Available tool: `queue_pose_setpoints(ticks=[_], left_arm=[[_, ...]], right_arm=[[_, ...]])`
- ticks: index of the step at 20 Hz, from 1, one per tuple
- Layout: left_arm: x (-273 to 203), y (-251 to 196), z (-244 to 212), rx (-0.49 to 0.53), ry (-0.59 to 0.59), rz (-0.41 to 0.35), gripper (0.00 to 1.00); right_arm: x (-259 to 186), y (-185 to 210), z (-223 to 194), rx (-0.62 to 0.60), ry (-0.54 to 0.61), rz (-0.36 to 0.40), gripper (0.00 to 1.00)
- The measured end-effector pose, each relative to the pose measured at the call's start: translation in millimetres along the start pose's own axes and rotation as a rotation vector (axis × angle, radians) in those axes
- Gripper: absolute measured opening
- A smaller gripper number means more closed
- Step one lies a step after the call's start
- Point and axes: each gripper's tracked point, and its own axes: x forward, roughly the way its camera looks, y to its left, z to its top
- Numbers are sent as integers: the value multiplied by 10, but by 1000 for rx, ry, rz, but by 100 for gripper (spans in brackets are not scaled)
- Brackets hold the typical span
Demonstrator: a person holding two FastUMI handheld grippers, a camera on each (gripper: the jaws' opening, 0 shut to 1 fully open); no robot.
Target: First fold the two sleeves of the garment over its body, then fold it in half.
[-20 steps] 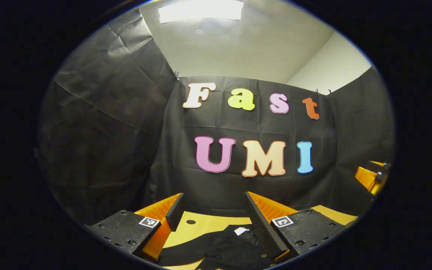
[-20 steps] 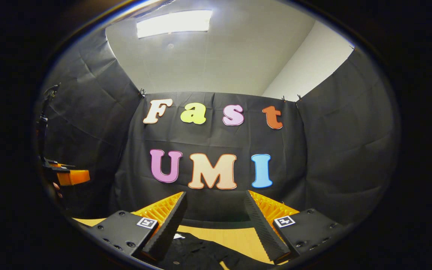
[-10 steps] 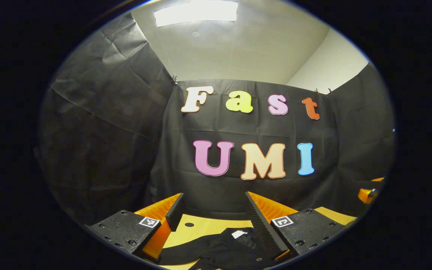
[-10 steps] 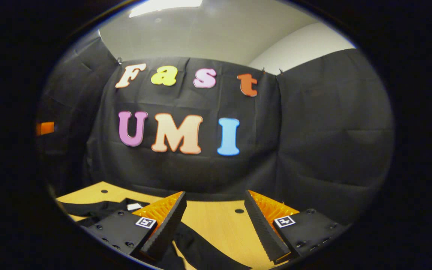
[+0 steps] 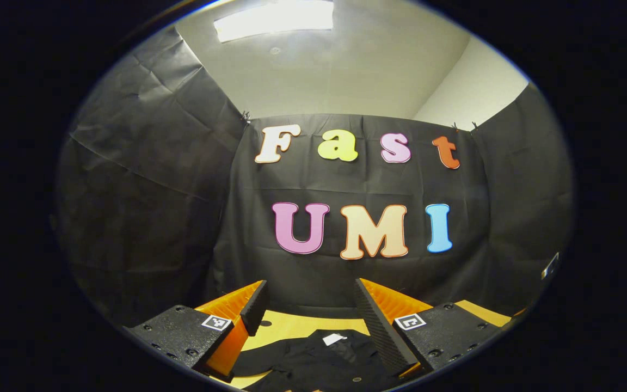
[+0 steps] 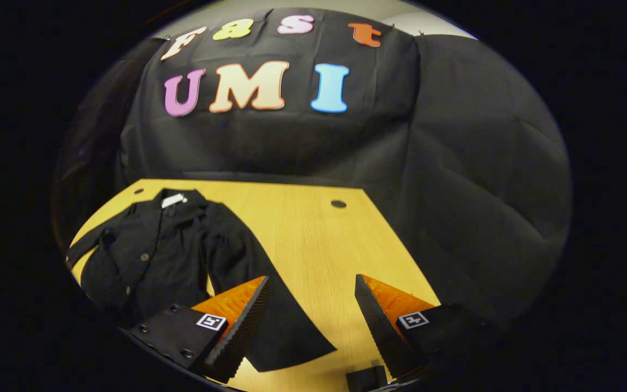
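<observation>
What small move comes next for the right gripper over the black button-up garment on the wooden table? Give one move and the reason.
Probably lower the right gripper onto the cuff end of the black garment's spread sleeve and close on it. Its jaws stand open and empty above the wooden table, the black button-up garment lies flat with that sleeve still splayed outward, and sleeves get folded first.

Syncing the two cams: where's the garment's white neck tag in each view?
Left gripper view: white neck tag bottom centre, on the black garment, between the fingers.
Right gripper view: tag left of centre, at the garment's far end.
Shared landmark: the wooden table.
</observation>
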Motion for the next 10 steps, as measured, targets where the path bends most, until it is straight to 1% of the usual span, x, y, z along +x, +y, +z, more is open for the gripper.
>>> queue_pose_setpoints(ticks=[1, 3, 4, 7, 10], left_arm=[[-8, -73, -7, -2, 2, 0, 93], [-27, -202, -46, 2, 10, -3, 92], [-39, -254, -61, 6, 13, -4, 92], [-69, -433, -76, 8, 16, -17, 92], [-27, -622, -84, -5, 21, -44, 92]], right_arm=[[62, -31, -168, -3, 44, 7, 100], [193, -29, -481, 3, 144, 35, 99], [229, -23, -651, 1, 190, 48, 100], [258, -16, -1107, -4, 298, 78, 100], [275, 72, -1298, 18, 358, 121, 99]])
